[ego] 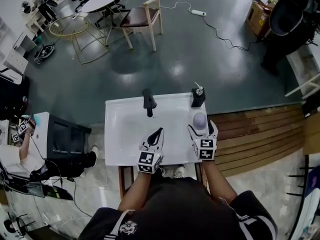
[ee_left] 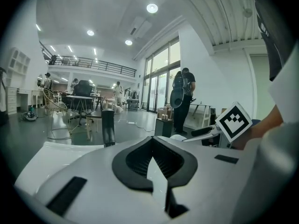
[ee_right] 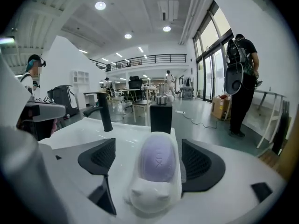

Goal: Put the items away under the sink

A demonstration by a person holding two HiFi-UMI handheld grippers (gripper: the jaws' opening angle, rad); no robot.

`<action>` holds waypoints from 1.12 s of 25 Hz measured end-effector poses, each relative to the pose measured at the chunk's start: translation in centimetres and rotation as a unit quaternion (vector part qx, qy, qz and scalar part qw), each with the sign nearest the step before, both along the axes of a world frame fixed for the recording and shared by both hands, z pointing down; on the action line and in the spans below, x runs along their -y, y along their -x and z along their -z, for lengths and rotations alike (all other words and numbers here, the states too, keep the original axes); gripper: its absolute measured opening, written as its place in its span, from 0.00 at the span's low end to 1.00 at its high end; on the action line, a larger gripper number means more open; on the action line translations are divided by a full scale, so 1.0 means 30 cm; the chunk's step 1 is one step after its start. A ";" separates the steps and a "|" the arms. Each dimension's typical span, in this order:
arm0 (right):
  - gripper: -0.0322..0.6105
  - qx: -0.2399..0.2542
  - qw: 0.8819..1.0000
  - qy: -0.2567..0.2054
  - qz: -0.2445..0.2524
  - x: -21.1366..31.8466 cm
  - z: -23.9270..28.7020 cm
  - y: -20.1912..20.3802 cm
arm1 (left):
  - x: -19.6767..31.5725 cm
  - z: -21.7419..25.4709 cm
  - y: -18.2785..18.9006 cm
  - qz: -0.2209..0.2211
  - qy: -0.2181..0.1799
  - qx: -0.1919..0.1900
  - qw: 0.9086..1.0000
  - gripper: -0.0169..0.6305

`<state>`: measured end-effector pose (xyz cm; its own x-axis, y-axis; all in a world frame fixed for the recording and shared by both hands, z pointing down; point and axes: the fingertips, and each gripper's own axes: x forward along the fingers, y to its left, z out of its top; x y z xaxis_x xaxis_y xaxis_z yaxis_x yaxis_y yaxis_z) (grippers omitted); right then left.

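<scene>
**Head view:** We look steeply down on a white sink [ego: 116, 134] standing on a grey floor. A black faucet [ego: 148, 102] stands at the middle of its far edge and a black soap dispenser [ego: 198, 98] at its far right corner. A lilac bar of soap [ego: 200, 119] lies by the sink's right edge, just short of the dispenser. The right tool [ego: 201, 127] reaches in from the near edge with one jaw on each side of the bar. The left tool [ego: 160, 131] hovers over the basin, nearer the middle, its tip aimed at the faucet. Beyond the sink stand a wooden chair [ego: 145, 18] and a round table [ego: 101, 0].

**Left gripper view:** We find the left tool's two jaws pressed together with nothing between them. The faucet rises ahead, to their left. The right tool's marker cube [ee_left: 235, 121] shows at the right, and a person [ee_left: 183, 99] with a backpack stands on the floor beyond.

**Right gripper view:** The right tool's jaws stand wide apart. Between them sits the soap in a white soap dish [ee_right: 147, 197], on the sink's rim. The left pad is clear of the dish and the right one is close beside it. We see neither squeezing it. The dispenser stands straight ahead behind the dish, with the faucet off to the left.
</scene>
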<state>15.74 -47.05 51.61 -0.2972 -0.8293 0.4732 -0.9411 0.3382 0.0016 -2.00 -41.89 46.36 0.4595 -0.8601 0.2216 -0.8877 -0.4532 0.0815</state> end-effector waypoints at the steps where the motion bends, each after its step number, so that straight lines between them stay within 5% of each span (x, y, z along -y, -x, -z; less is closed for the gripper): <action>1: 0.73 -0.005 1.000 0.006 -0.001 0.011 -0.013 -0.001 | 0.003 -0.004 0.007 0.002 0.002 0.000 1.000 0.04; 16: 0.79 -0.041 0.991 0.126 -0.005 0.085 -0.245 -0.015 | 0.022 -0.060 0.067 0.023 0.025 0.001 0.999 0.04; 28: 0.77 -0.047 0.985 0.167 -0.012 0.084 -0.261 -0.026 | 0.013 -0.060 0.069 0.020 0.027 0.007 0.999 0.04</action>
